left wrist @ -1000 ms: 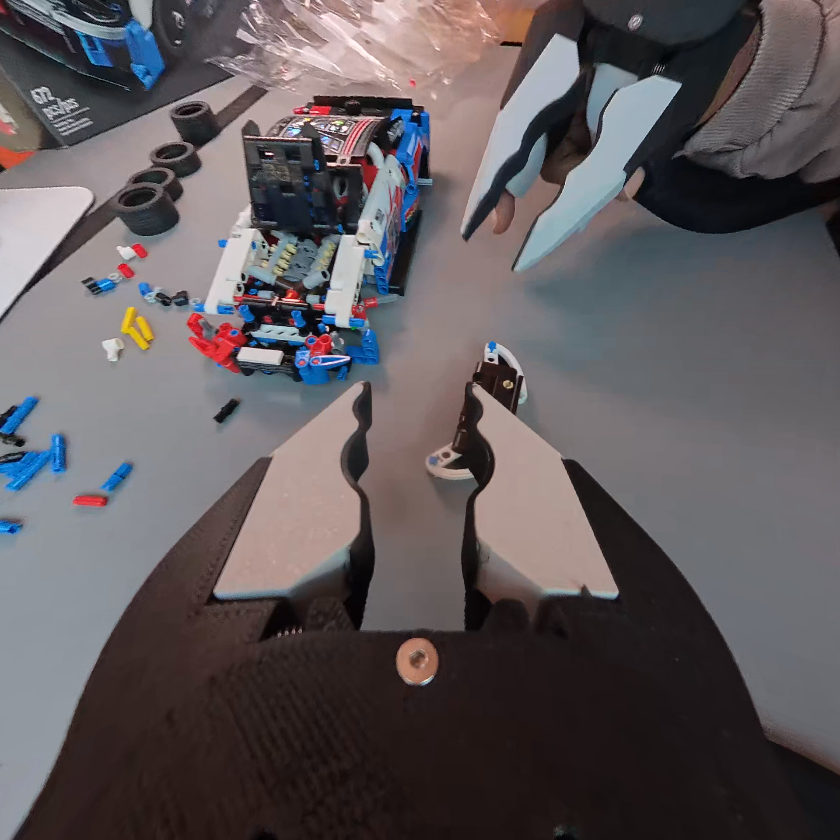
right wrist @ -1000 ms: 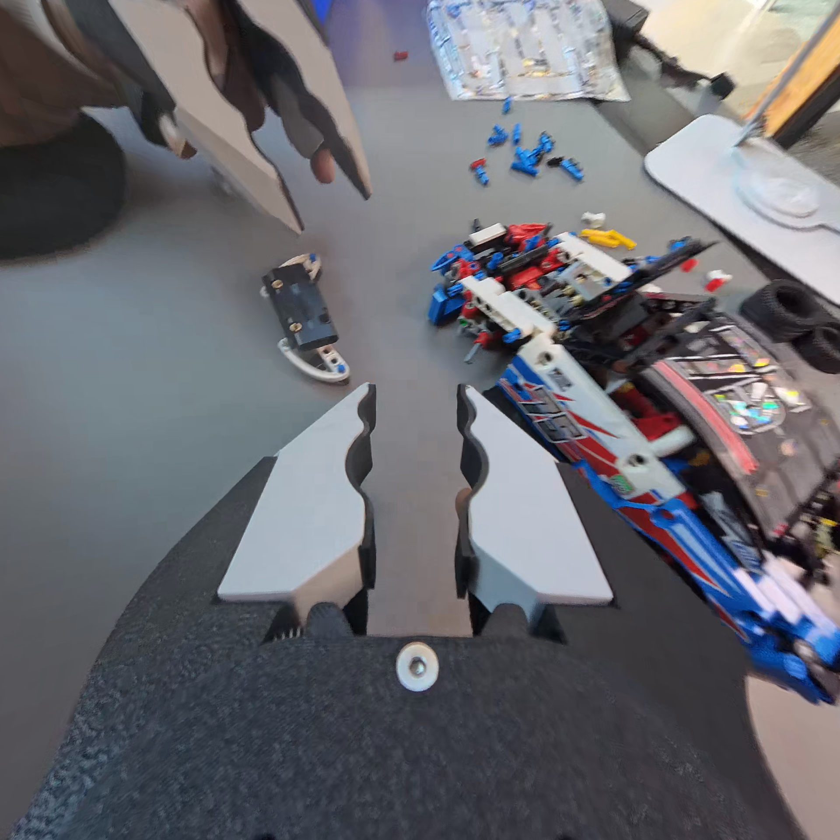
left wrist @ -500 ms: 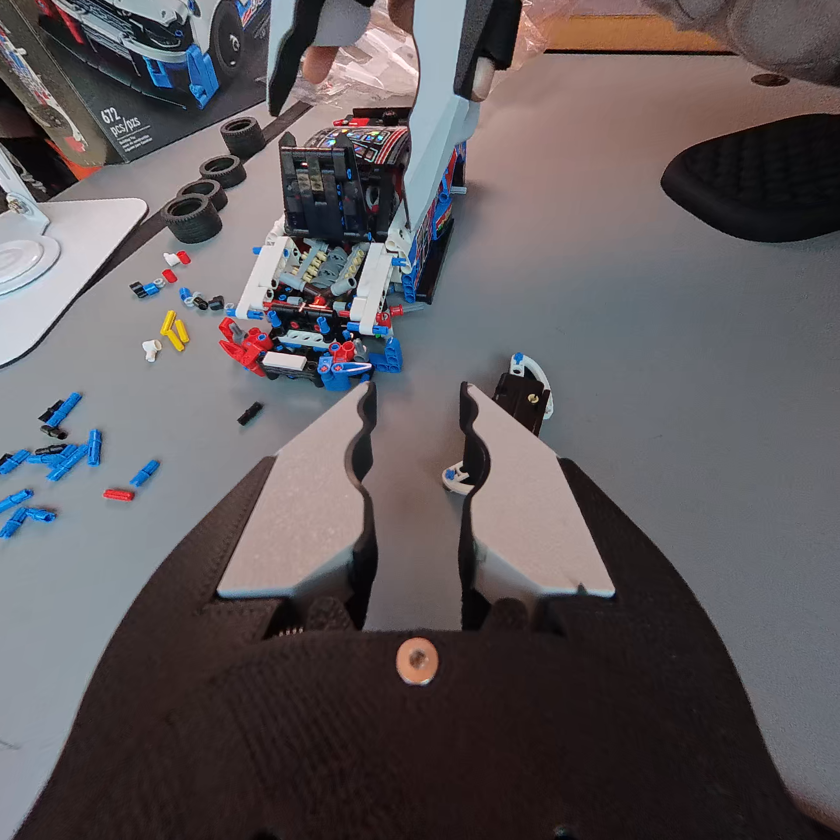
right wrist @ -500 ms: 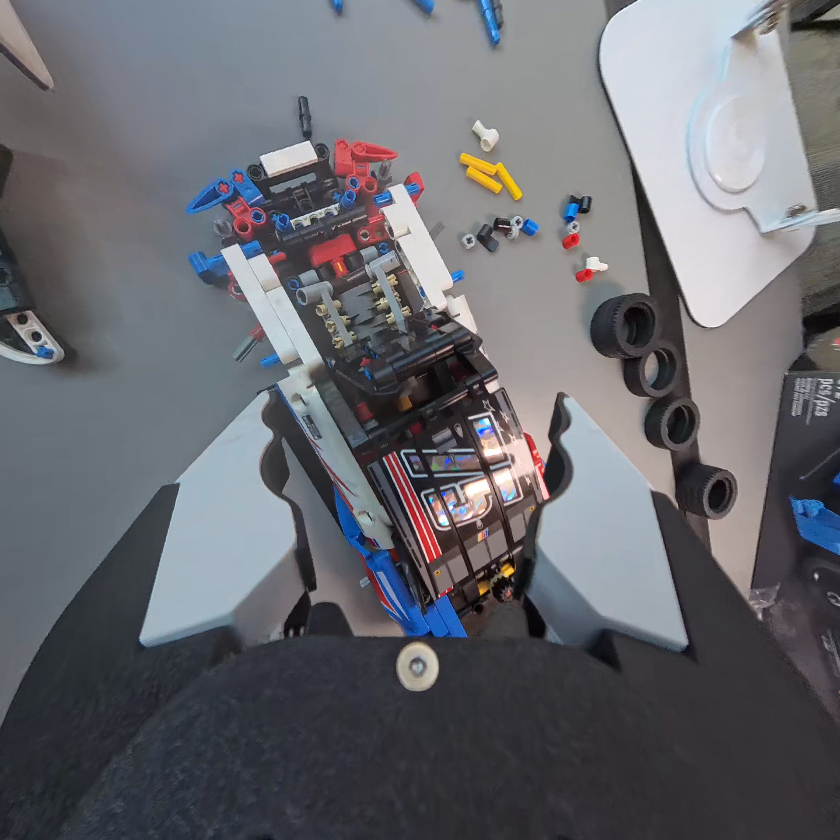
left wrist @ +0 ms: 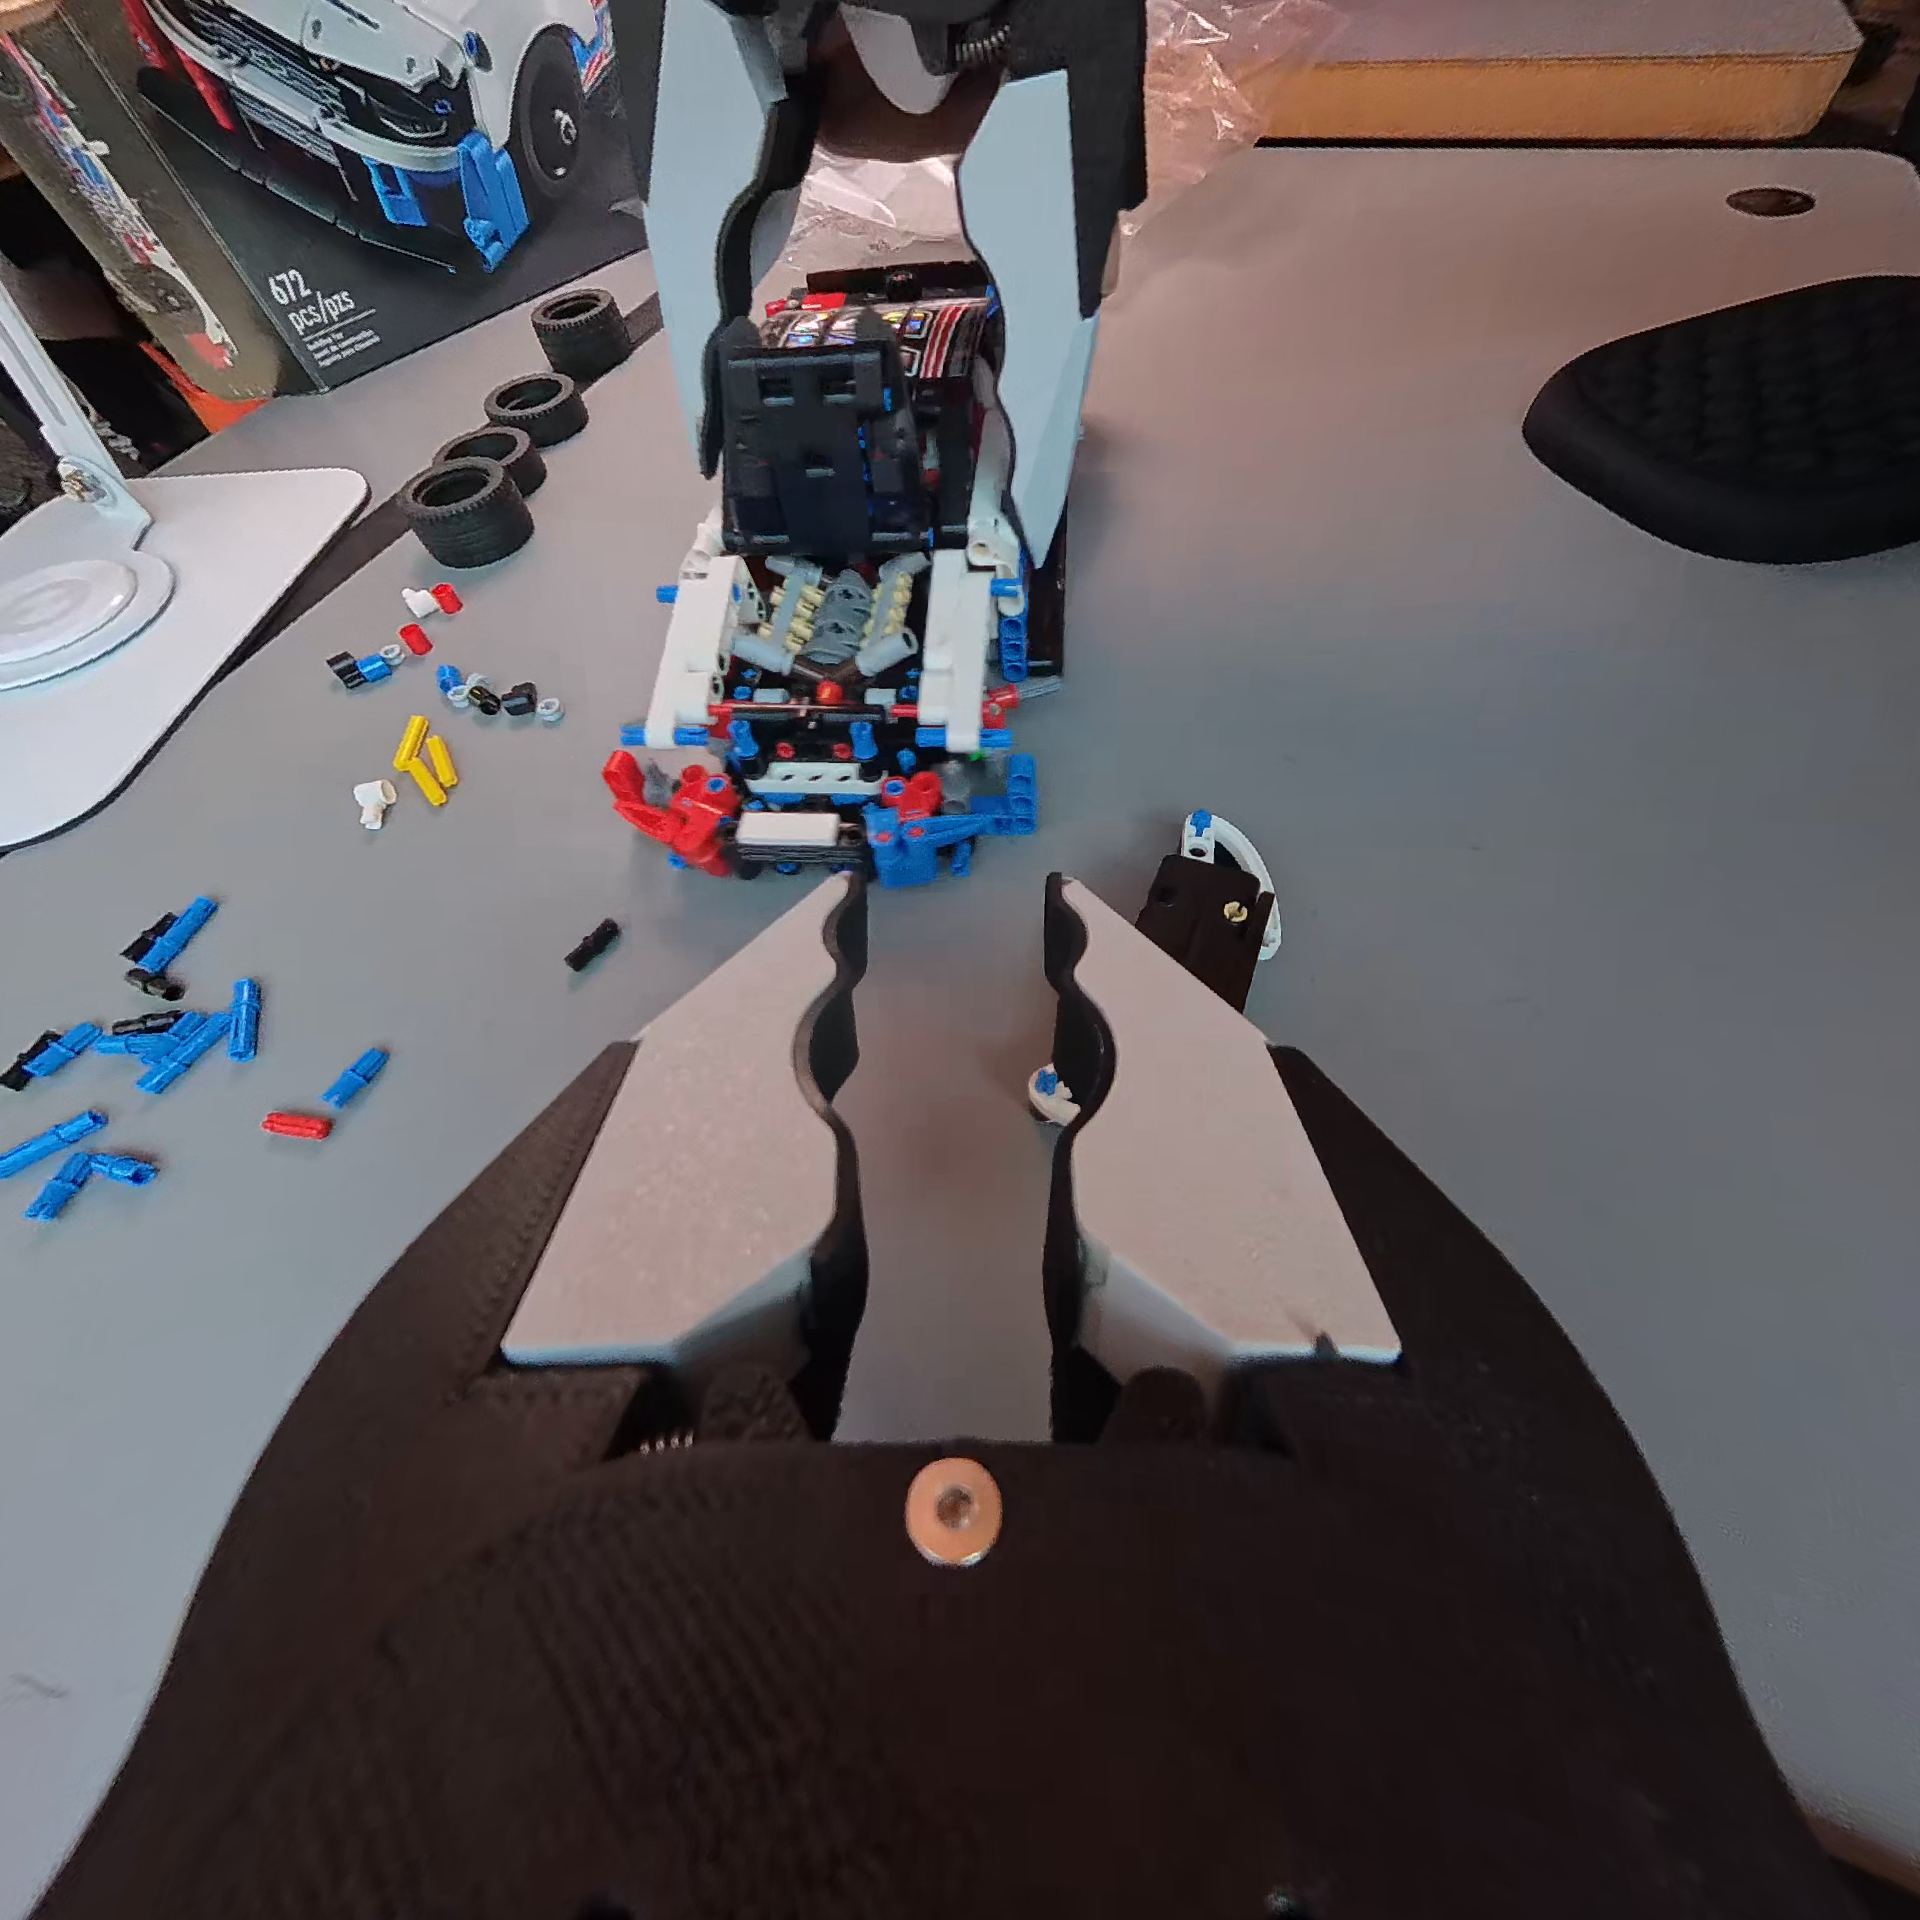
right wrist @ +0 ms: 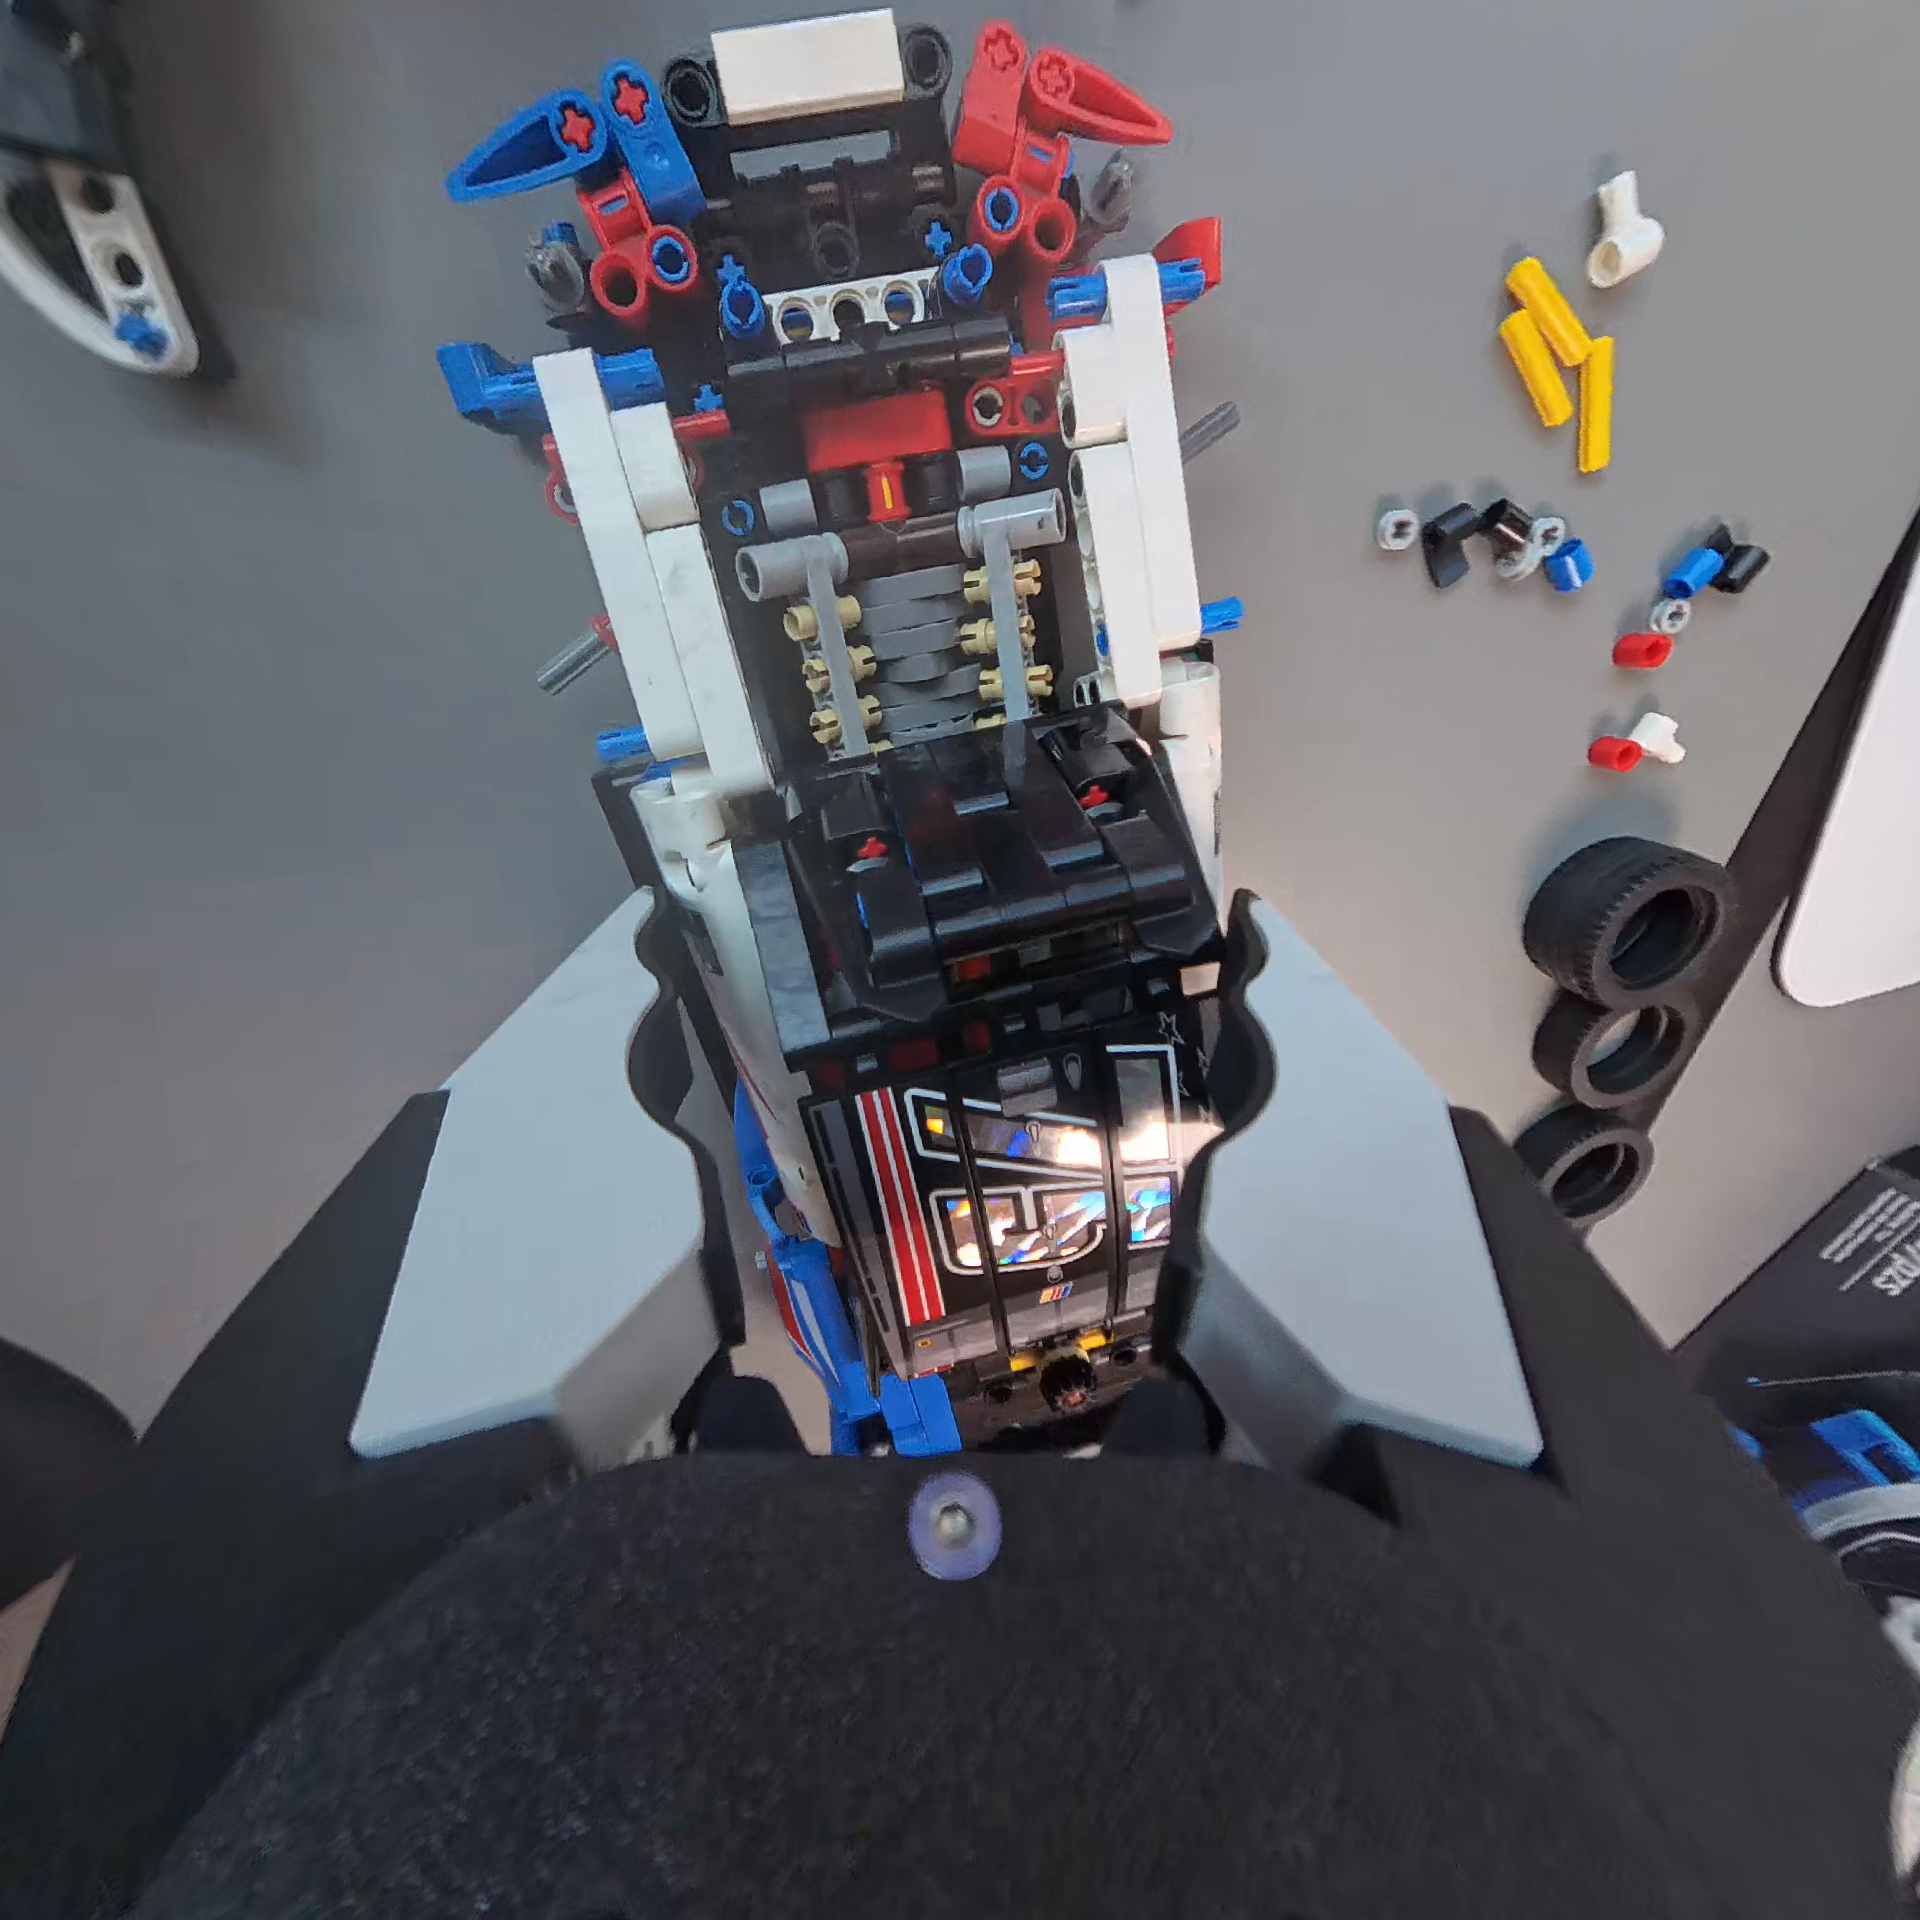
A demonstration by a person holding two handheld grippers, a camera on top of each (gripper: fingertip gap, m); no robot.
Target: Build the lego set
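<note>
The part-built lego car point(left wrist: 842, 644), white, blue, red and black, stands on the grey table point(left wrist: 1455, 831) with its nose toward my left gripper. My right gripper point(right wrist: 945, 914) reaches down from above and straddles the car's cabin point(right wrist: 987, 914), with its pads against both sides; it also shows in the left wrist view point(left wrist: 883, 457). My left gripper point(left wrist: 951, 894) is open and empty, low over the table just in front of the car's nose. A small black and white sub-assembly point(left wrist: 1205, 914) lies beside its right finger and also shows in the right wrist view point(right wrist: 104, 249).
Several black tyres point(left wrist: 473, 509) line up left of the car. Loose blue pins point(left wrist: 166, 1039), yellow pins point(left wrist: 424, 758) and other small parts lie left. The set's box point(left wrist: 312, 187), a white stand base point(left wrist: 156, 623), a plastic bag point(left wrist: 1195, 94) and a black pad point(left wrist: 1745, 426) border the table. The grippers' ends are close to 15 cm from one another.
My right gripper swung from the right to over the car, opened wide, came down around the cabin and narrowed onto it. My left gripper stayed open and nearly still.
</note>
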